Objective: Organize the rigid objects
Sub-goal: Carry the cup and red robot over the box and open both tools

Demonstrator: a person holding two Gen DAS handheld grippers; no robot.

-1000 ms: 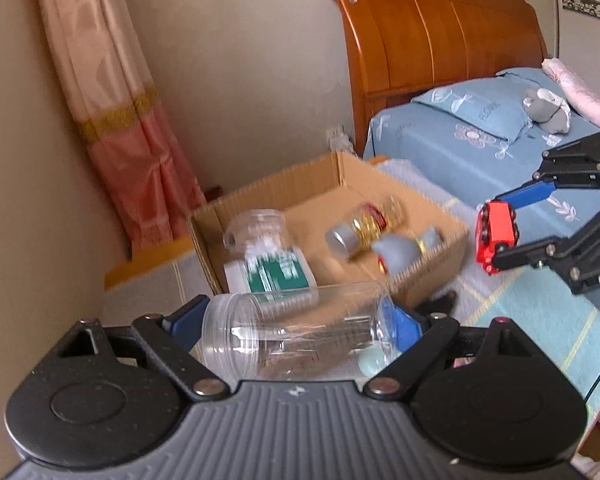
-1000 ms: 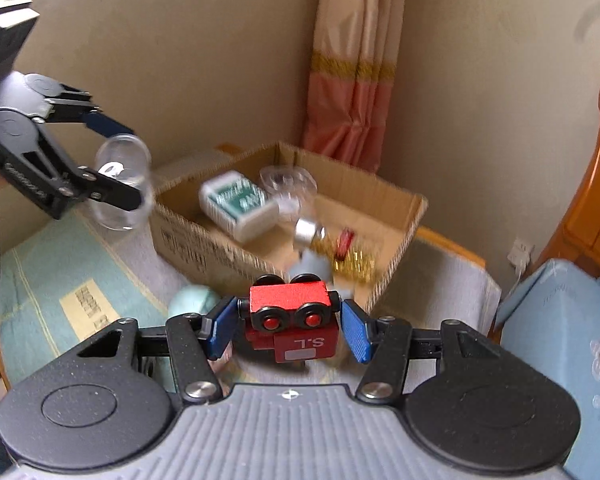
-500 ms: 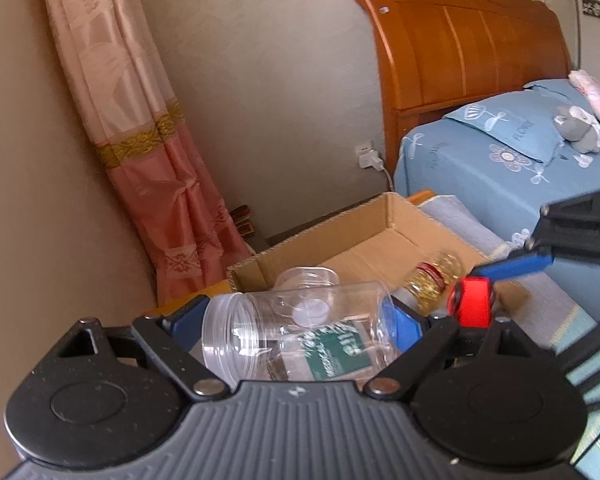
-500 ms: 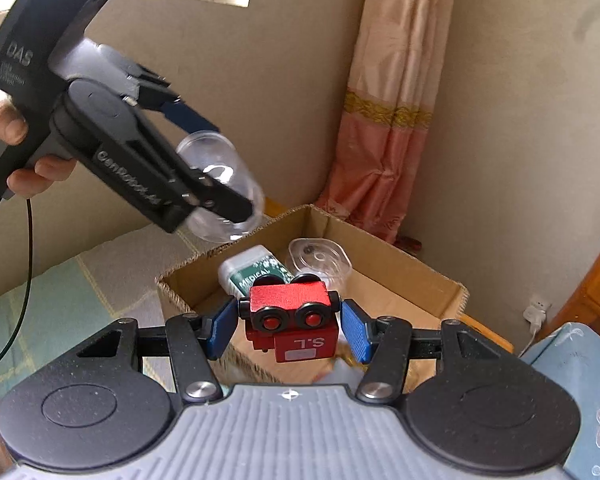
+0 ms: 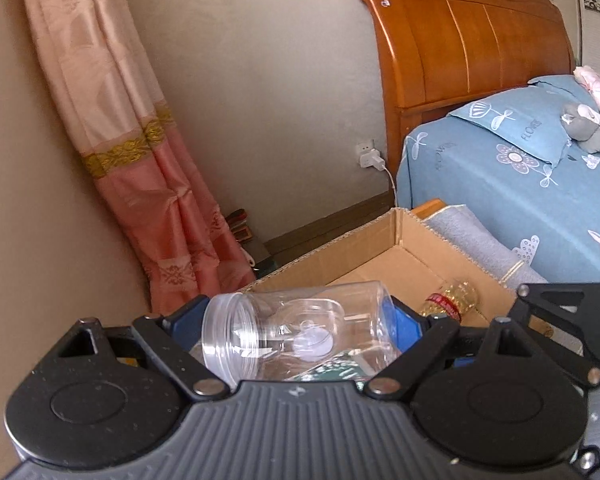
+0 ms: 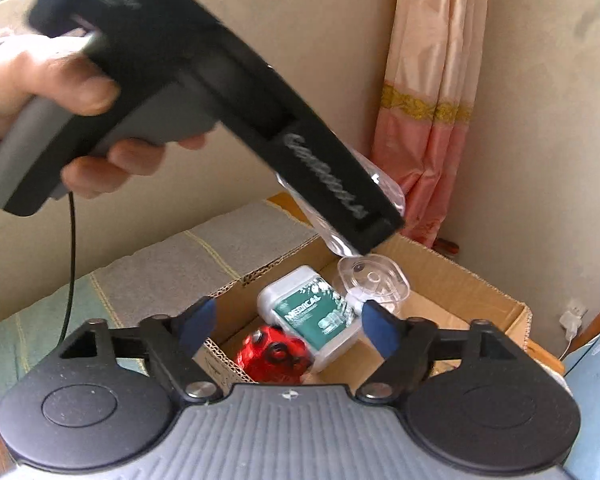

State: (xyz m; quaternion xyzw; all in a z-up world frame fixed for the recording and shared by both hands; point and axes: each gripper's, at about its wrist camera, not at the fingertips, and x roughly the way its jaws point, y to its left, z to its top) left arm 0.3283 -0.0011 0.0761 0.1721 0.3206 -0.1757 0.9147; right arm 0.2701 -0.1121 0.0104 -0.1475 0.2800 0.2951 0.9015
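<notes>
My left gripper [image 5: 296, 328] is shut on a clear plastic jar [image 5: 300, 336], held crosswise between its blue pads above the open cardboard box [image 5: 396, 240]. In the right wrist view the same jar [image 6: 386, 190] hangs over the box's far side. My right gripper [image 6: 288, 320] is over the box's near corner with its jaws opening and nothing pressed between them. A red toy car [image 6: 272, 354] lies loose in the box below them. A green and white medical box [image 6: 312, 312] and a clear lid [image 6: 374, 280] lie beside the toy.
A gold bottle [image 5: 452, 300] lies in the box. The box stands on a grey and green cloth [image 6: 172, 264]. A bed with a blue sheet [image 5: 520, 184] and wooden headboard is to the right. A pink curtain [image 5: 140, 152] hangs in the corner. A hand [image 6: 40, 92] holds the left gripper.
My right gripper has opened and the red toy car has dropped from it into the box. Both grippers have moved in over the box. The left one still holds the jar.
</notes>
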